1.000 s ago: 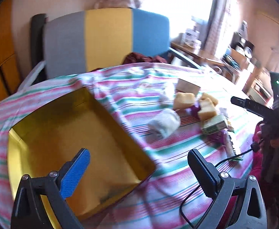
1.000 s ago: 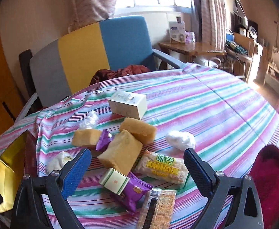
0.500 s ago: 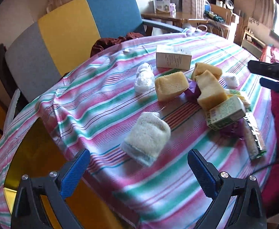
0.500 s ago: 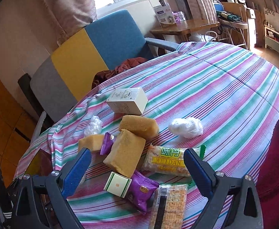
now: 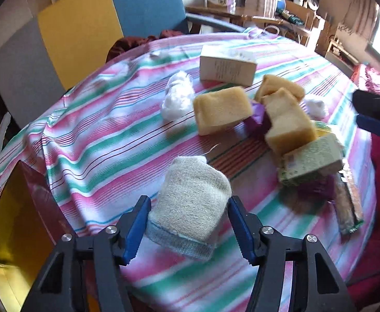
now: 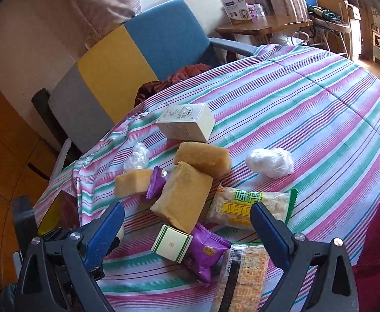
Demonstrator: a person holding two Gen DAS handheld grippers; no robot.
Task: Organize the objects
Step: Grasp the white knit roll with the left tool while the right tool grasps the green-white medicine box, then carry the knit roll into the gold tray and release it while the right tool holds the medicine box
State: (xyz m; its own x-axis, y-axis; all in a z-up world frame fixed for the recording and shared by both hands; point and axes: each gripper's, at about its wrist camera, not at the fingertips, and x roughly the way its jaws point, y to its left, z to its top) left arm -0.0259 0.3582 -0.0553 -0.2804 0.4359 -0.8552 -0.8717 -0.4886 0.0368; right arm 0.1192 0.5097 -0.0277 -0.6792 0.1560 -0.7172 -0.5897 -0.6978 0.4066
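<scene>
Organizing, early stage. The left gripper (image 5: 188, 230) has its jaws set on either side of a rolled knit sock (image 5: 190, 205) at the near edge of the counter (image 6: 306, 109); the pads sit at the roll's flanks, though firm contact cannot be confirmed and the roll seems to rest on the cloth. The gold-lined box (image 5: 13, 234), near left, shows no contents in its visible part. The right gripper (image 6: 187, 230) hovers with jaws wide apart, holding nothing, above the main pile. Still unsorted: three sponge cakes (image 6: 183, 195), a white carton (image 6: 186, 122), a green snack packet (image 6: 252, 206), purple wrappers (image 6: 205, 251), a small green-striped box (image 6: 171, 244), a cracker pack (image 6: 244, 273) and two plastic bundles (image 6: 270, 162). Obstacles: the pile is overlapped, so single items will likely drag neighbours; a tricolour chair (image 6: 127, 59) stands beyond the far edge.
</scene>
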